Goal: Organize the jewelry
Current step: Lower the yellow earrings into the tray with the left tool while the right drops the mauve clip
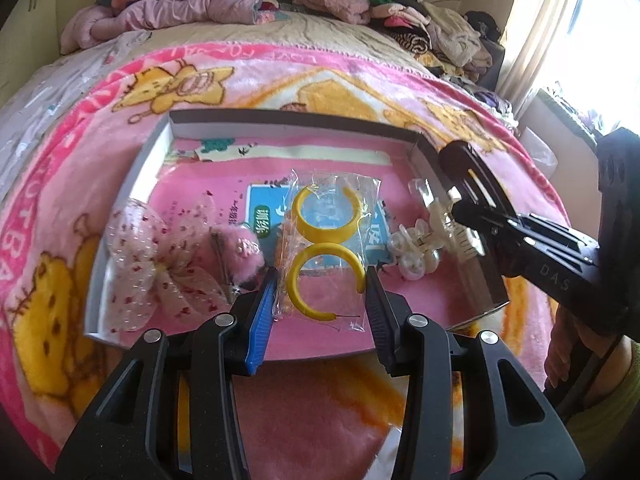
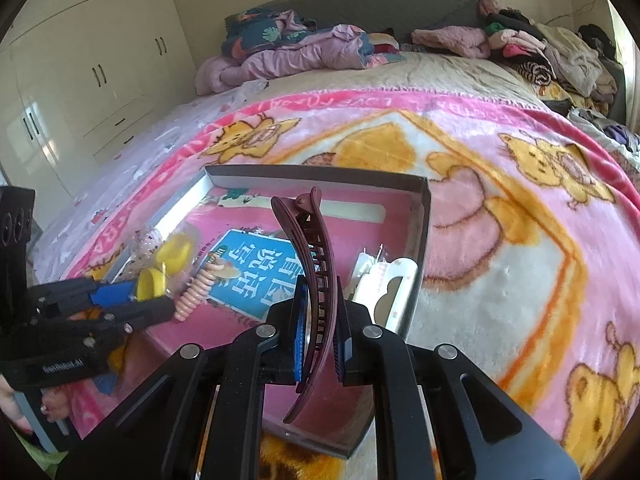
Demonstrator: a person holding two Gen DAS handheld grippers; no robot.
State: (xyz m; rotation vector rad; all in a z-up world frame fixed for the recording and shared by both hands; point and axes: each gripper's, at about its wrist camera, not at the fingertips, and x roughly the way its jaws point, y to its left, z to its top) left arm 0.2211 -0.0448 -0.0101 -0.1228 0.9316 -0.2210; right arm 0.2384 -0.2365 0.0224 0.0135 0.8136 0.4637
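Observation:
A shallow box lid (image 1: 132, 184) lies on the bed as a tray. In it are a clear packet of yellow hoop earrings (image 1: 324, 248), a pink dotted bow (image 1: 160, 264), a fluffy pink clip (image 1: 244, 248) and a clear pearl claw clip (image 1: 420, 248). My left gripper (image 1: 322, 284) is open, its fingers on either side of the nearer yellow hoop. My right gripper (image 2: 320, 308) is shut on a long maroon hair clip (image 2: 316, 264) and holds it above the tray's right side (image 2: 424, 216). A peach spiral hair tie (image 2: 198, 290) and a white clip (image 2: 394, 280) show below it.
The tray sits on a pink cartoon blanket (image 1: 360, 92). Folded clothes and quilts (image 1: 180, 4) are piled at the head of the bed. Wardrobes (image 2: 80, 60) stand to the left and a curtained window (image 1: 560, 20) to the right.

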